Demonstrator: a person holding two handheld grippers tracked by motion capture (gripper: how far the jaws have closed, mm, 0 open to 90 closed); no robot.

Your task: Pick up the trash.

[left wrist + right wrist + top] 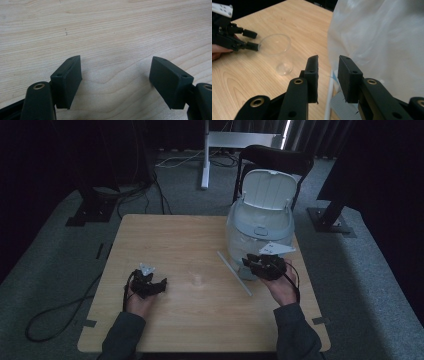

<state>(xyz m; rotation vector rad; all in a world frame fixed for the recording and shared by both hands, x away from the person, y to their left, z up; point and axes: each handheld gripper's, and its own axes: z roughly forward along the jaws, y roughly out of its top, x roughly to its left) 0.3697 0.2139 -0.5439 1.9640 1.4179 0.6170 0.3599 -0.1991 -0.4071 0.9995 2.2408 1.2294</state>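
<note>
One worktop [165,320] carries one white lidded bin [260,227] with its lid up, one long white straw [235,273] lying beside it, and one clear plastic cup [275,50] near the middle. We judge the pickup of the straw is in hand: our right gripper [327,72] hangs above it, fingers narrowly parted and empty, so lowering and closing comes next. Our left gripper [116,77] rests wide open, empty.

Past the wooden tabletop [165,235], a black chair [277,160] stands on grey carpet [60,250] among loose cables [165,162] and dark stand bases [87,212].
</note>
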